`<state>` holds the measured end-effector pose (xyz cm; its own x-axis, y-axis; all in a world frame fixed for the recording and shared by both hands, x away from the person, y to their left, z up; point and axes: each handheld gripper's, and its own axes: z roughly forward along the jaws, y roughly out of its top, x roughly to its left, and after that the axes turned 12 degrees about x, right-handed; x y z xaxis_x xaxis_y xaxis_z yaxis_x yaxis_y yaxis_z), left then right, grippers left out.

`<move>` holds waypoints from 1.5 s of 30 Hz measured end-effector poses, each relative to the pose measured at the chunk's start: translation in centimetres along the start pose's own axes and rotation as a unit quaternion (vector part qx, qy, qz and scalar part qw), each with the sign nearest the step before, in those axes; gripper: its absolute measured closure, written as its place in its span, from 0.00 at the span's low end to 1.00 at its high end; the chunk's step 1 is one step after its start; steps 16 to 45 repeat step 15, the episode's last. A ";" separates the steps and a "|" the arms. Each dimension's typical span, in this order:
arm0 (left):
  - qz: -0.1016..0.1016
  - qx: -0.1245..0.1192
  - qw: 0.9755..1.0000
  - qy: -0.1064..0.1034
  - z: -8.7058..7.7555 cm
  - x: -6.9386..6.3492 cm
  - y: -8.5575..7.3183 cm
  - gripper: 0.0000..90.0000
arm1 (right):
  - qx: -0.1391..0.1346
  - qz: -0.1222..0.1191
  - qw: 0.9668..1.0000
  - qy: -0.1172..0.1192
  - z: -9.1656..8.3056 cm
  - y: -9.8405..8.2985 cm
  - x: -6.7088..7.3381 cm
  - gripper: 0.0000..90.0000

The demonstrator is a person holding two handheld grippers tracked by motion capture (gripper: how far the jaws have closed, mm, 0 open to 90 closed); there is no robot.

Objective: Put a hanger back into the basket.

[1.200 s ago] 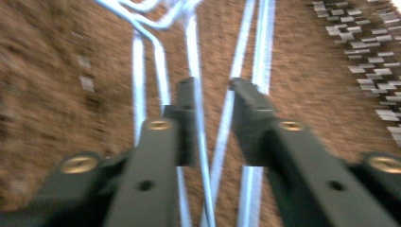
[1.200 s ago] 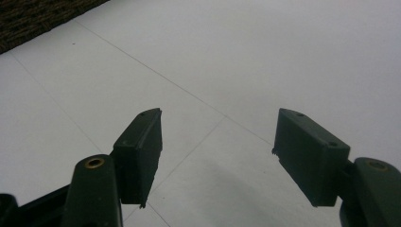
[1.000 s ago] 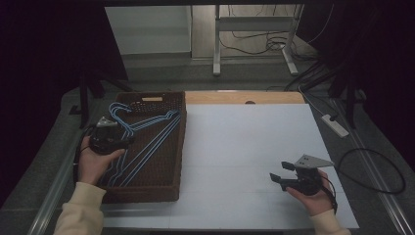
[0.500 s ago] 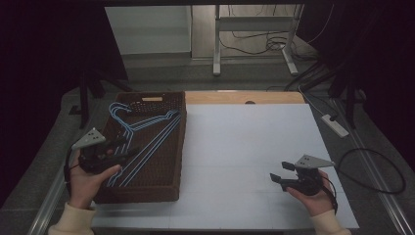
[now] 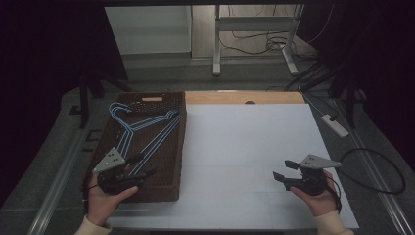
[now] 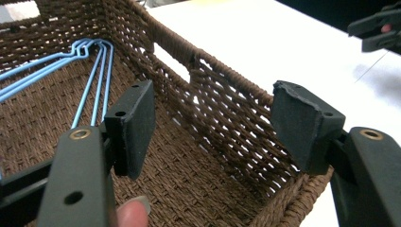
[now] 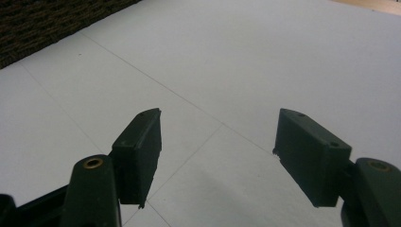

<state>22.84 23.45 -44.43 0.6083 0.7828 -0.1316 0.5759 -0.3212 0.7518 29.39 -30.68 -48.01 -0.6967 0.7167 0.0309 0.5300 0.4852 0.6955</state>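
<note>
The left gripper [image 5: 142, 165] has slid back from the hook end of the blue wire hangers [image 5: 142, 132] toward the near end of the brown woven basket [image 5: 180, 147]. Its jaws have just been opening, and nothing sits between them. The hangers lie flat inside the basket, stacked on each other, with their hooks at the far left corner.

In the left gripper view, the left gripper's jaws are spread wide over the near part of the basket. One jaw hangs inside it and the other sits near the side wall. They hold nothing.

The right gripper [image 5: 284, 171] rests over the white counter [image 5: 244, 147], well apart from the basket. Its jaws are spread wide too and hold nothing.

The hangers look thin and light. The wire looks stiff but may bend a little, and its smooth coat may be slippery. Since they lie in a pile, they could catch on each other. A good place to pinch looks like the neck just under the hooks, or one straight bar.
</note>
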 end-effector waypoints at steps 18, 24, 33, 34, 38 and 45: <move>0.003 0.008 1.000 -0.003 1.1 -0.1 0.1 0.36 | -0.002 -0.007 1.000 0.000 0.0 -0.1 0.0 0.37; 0.003 0.008 1.000 -0.003 1.1 -0.1 0.1 0.36 | -0.002 -0.007 1.000 0.000 0.0 -0.1 0.0 0.37; 0.003 0.008 1.000 -0.003 1.1 -0.1 0.1 0.36 | -0.002 -0.007 1.000 0.000 0.0 -0.1 0.0 0.37; 0.003 0.008 1.000 -0.003 1.1 -0.1 0.1 0.36 | -0.002 -0.007 1.000 0.000 0.0 -0.1 0.0 0.37; 0.003 0.008 1.000 -0.003 1.1 -0.1 0.1 0.36 | -0.002 -0.007 1.000 0.000 0.0 -0.1 0.0 0.37; 0.003 0.008 1.000 -0.003 1.1 -0.1 0.1 0.36 | -0.002 -0.007 1.000 0.000 0.0 -0.1 0.0 0.37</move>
